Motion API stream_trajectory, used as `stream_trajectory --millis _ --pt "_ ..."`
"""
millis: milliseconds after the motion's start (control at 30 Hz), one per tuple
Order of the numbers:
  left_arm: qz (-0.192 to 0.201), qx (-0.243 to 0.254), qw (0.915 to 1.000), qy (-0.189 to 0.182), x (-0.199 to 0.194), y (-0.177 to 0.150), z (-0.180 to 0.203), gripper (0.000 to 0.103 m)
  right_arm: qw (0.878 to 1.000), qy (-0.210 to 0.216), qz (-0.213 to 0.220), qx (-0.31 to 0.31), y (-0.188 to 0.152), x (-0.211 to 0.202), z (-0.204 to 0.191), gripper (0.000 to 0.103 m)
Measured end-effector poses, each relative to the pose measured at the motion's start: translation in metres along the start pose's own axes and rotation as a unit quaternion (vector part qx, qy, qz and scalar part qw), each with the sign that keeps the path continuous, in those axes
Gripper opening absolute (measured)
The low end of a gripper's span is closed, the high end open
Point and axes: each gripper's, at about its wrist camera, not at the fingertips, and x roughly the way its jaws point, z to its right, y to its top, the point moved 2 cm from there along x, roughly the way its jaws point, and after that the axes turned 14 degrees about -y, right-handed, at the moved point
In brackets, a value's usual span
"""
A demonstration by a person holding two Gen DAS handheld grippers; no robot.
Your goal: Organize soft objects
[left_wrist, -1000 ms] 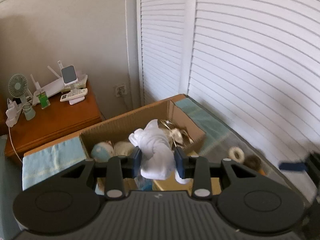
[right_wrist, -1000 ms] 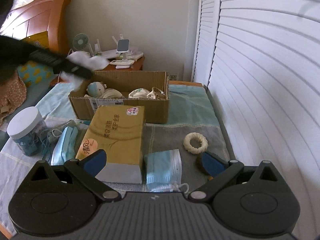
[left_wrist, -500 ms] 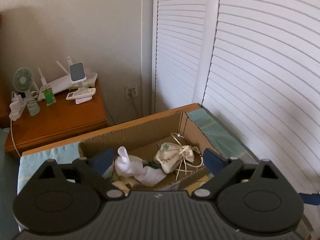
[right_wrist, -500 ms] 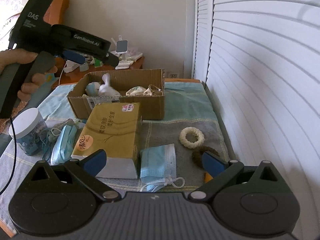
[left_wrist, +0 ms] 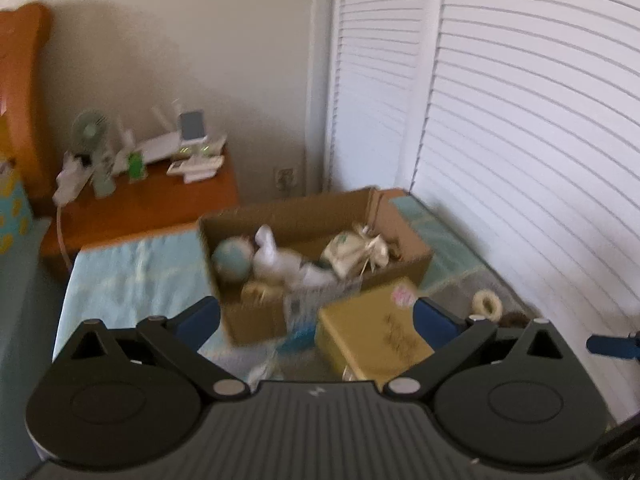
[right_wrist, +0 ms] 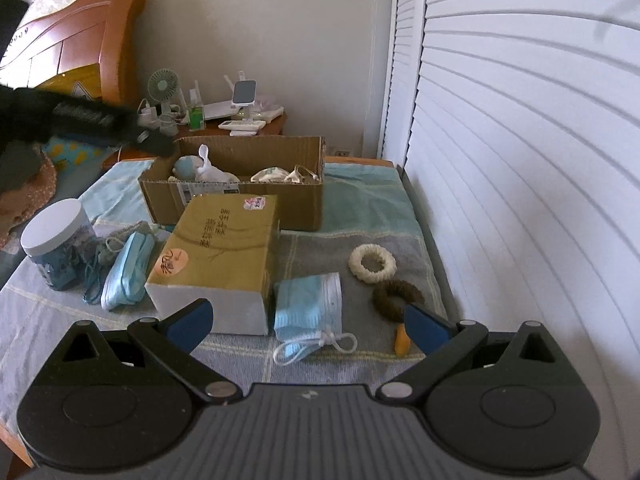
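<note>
left wrist: above, angled down | right wrist: nearer, lower | shared: cardboard box [left_wrist: 320, 248] [right_wrist: 240, 196]

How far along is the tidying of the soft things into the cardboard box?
Done: the white sock bundle, a blue-and-white plush ball and a cream drawstring pouch lie in the brown cardboard box. In hand: nothing; the left gripper, jaws just opened, and the right gripper are empty. Left: two blue face masks, the cream scrunchie and the brown scrunchie.

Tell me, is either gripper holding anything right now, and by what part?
Nothing is held. The left gripper has just opened, empty; the white soft toy lies in the cardboard box. The right gripper is open, empty.
</note>
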Motion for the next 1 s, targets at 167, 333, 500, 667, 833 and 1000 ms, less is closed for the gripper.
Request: stream_trajectory --millis 167,333,500,667,833,1000 --pt "0.001 -0.004 0.9991 0.043 -0.012 -0.031 -0.004 0.102 1.0 -0.007 -0.001 -0.006 -0.004 -0.002 0.001 0.103" --pt "-0.012 -0.007 0.9983 0.057 -0.016 -0.059 -0.004 0.102 0.999 -0.029 -0.009 -0.021 -0.011 0.006 0.003 0.103" --pt "-0.025 -0.009 0.9986 0.046 -0.012 -0.077 -0.001 0.102 0.998 -0.037 -0.037 -0.037 -0.024 0.025 0.003 0.103" --pt "-0.037 -0.002 0.998 0.051 -0.001 -0.089 0.003 0.102 0.997 -0.026 -0.059 -0.052 -0.036 0.041 -0.002 0.103" --pt "-0.039 0.0 0.998 0.049 0.006 -0.094 0.004 0.101 0.995 -0.018 -0.068 -0.063 -0.042 0.053 -0.009 0.103" --pt "-0.042 0.0 0.9982 0.042 0.013 -0.095 0.002 0.086 0.996 -0.002 -0.073 -0.056 -0.046 0.06 -0.009 0.103"
